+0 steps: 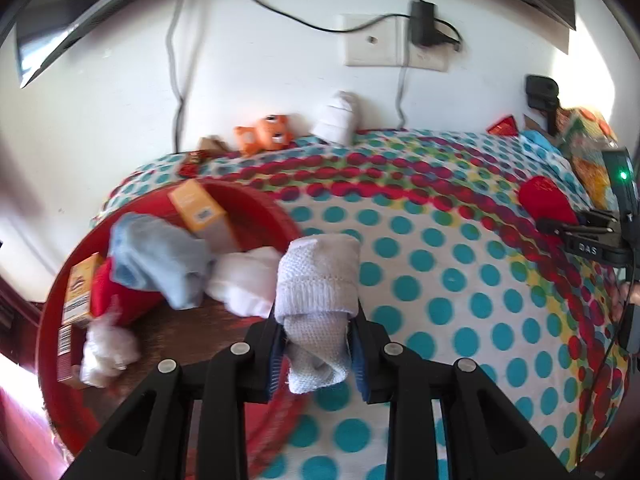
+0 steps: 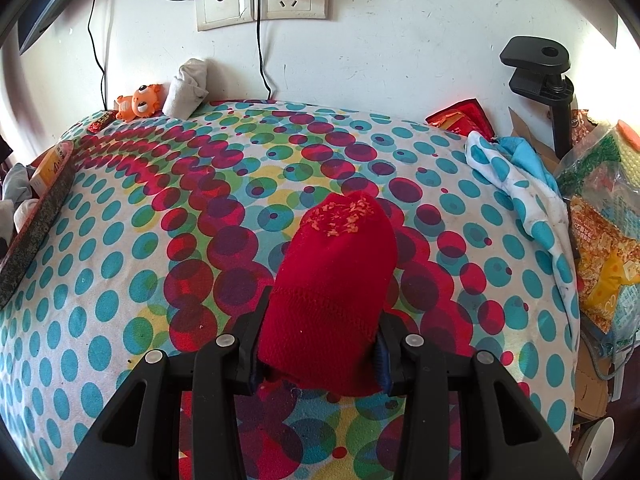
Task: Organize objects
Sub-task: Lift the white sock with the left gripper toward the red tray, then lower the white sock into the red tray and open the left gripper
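Observation:
My left gripper (image 1: 316, 344) is shut on a rolled white sock (image 1: 318, 280) and holds it above the right rim of a red round tray (image 1: 256, 196). The tray holds a light blue sock (image 1: 160, 256), white socks (image 1: 244, 280), a red sock (image 1: 120, 292) and orange boxes (image 1: 196, 204). My right gripper (image 2: 320, 344) is shut on a rolled red sock (image 2: 332, 280) above the dotted cloth (image 2: 160, 240). That gripper with its red sock also shows at the right of the left wrist view (image 1: 548, 200). The tray's edge shows at the left of the right wrist view (image 2: 40, 216).
By the wall lie another rolled white sock (image 2: 188, 88), an orange toy (image 2: 140, 100) and a small red wrapper (image 2: 102, 120). At the right are a red packet (image 2: 464, 116), a bunched dotted cloth (image 2: 516, 184), snack bags (image 2: 604, 208) and a black clamp stand (image 2: 548, 80).

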`<state>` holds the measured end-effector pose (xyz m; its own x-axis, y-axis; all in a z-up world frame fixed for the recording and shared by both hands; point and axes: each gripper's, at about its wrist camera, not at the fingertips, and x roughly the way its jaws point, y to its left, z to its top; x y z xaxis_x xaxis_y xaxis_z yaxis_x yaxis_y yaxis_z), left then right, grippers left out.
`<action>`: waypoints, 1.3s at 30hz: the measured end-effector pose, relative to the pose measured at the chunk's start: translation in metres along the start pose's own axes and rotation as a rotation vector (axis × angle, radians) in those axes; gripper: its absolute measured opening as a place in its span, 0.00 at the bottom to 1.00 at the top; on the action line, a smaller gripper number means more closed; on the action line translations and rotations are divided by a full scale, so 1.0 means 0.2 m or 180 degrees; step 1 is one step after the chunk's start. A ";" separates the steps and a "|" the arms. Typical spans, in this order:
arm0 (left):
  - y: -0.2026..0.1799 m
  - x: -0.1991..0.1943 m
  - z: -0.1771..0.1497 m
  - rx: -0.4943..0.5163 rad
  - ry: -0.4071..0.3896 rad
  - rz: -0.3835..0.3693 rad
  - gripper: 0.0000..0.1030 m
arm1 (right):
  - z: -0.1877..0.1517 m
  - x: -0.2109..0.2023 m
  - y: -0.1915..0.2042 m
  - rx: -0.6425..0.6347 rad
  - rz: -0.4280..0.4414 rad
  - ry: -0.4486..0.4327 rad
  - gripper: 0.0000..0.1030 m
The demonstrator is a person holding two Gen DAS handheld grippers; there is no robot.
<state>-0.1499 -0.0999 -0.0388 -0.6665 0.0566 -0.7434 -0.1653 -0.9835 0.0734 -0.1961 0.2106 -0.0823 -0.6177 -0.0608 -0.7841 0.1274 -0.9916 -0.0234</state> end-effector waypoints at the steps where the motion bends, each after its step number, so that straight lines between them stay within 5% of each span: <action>1: 0.03 -0.01 0.00 -0.0031 0.0003 0.0009 0.28 | 0.00 0.00 0.00 0.0002 0.0002 0.0000 0.38; 39: 0.79 0.02 -0.22 -0.0589 0.0241 0.0462 0.29 | 0.01 -0.01 0.04 -0.0143 -0.0170 -0.0019 0.39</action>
<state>-0.1458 -0.2627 -0.0599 -0.6160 -0.0937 -0.7821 0.0688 -0.9955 0.0650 -0.1956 0.2032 -0.0798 -0.6291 -0.0088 -0.7773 0.1288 -0.9873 -0.0930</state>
